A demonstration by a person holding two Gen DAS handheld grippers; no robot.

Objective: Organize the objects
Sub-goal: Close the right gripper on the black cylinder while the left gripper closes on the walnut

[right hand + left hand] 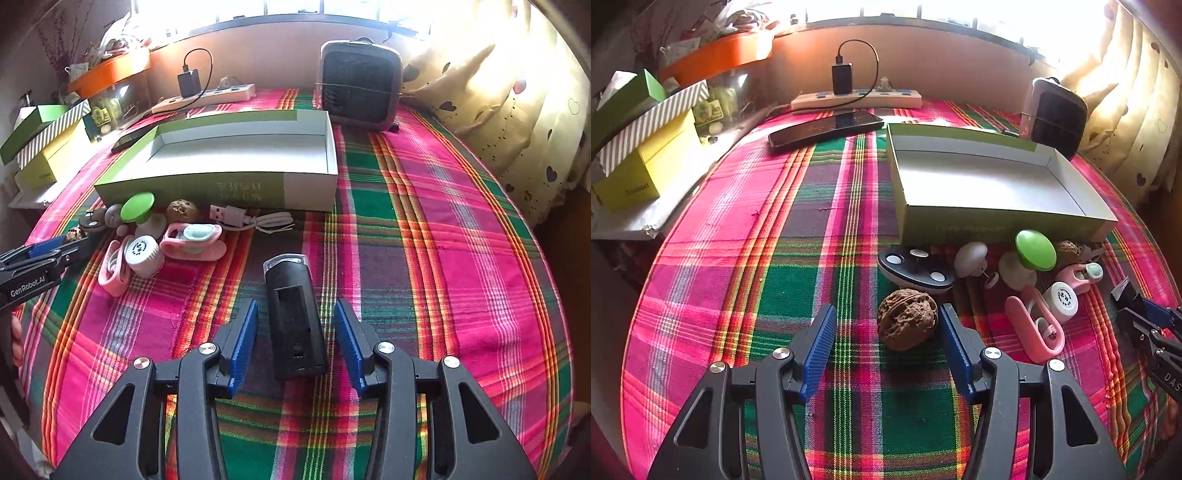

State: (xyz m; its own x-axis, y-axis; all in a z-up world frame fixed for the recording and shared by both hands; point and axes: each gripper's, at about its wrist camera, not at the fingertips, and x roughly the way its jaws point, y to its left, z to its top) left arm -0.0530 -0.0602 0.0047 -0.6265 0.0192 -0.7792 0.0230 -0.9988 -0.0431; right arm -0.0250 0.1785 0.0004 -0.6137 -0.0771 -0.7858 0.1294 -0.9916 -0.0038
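Note:
A brown walnut (pixel 907 319) lies on the plaid cloth between the blue pads of my left gripper (pixel 886 310). The right pad is close against it and the left pad stands well apart, so the jaws are open. A black oblong device (pixel 295 317) with a clear end lies lengthwise between the fingers of my right gripper (pixel 296 302), with a narrow gap on each side, so that gripper is open too. Behind them stands an empty green and white box (pixel 997 221) (pixel 221 188). The right gripper's tip (pixel 1134 306) shows at the right edge of the left wrist view.
Small items crowd the box's front: a green-topped knob (pixel 1034 249), a dark oval holder (pixel 916 271), a pink clip (pixel 1034 328), a white cap (pixel 1062 301), a second walnut (pixel 181 210) and a USB cable (pixel 243 218). A phone (pixel 827 127), a power strip (pixel 857 99), a small fan (pixel 360 86) and stacked boxes (pixel 646 162) ring the table.

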